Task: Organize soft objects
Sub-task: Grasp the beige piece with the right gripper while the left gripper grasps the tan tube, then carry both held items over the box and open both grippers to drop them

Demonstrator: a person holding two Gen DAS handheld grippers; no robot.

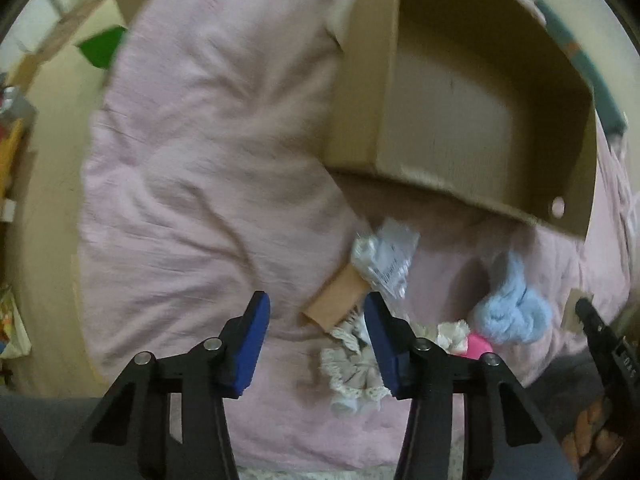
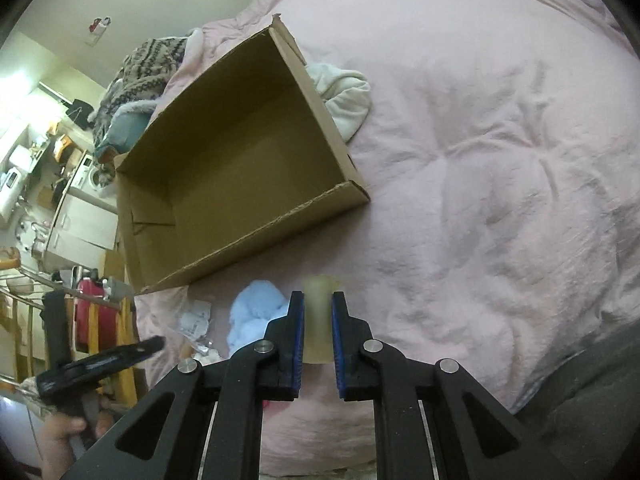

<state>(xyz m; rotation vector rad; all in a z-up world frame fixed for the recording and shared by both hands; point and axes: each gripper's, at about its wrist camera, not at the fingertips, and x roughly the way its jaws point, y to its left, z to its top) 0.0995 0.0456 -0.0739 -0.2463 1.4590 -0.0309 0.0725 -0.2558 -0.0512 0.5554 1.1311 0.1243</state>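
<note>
An open cardboard box (image 1: 472,128) (image 2: 240,160) lies on a pink bedspread (image 1: 208,160) (image 2: 480,160). In front of it lie a light blue fluffy item (image 1: 512,308) (image 2: 256,312), a lace-trimmed beige cloth (image 1: 352,368), a pink item (image 1: 478,346), a clear plastic packet (image 1: 390,260) (image 2: 196,322) and a small cardboard piece (image 1: 336,300). My left gripper (image 1: 316,308) is open above the lace cloth. My right gripper (image 2: 318,300) is shut on a pale yellowish soft block (image 2: 318,320), held above the bedspread near the box's front corner.
A white cloth (image 2: 344,96) lies beside the box's far side. A patterned knit blanket (image 2: 148,64) sits behind the box. Furniture and clutter fill the room's left side (image 2: 60,200). The other gripper shows at each view's edge (image 1: 604,340) (image 2: 100,364).
</note>
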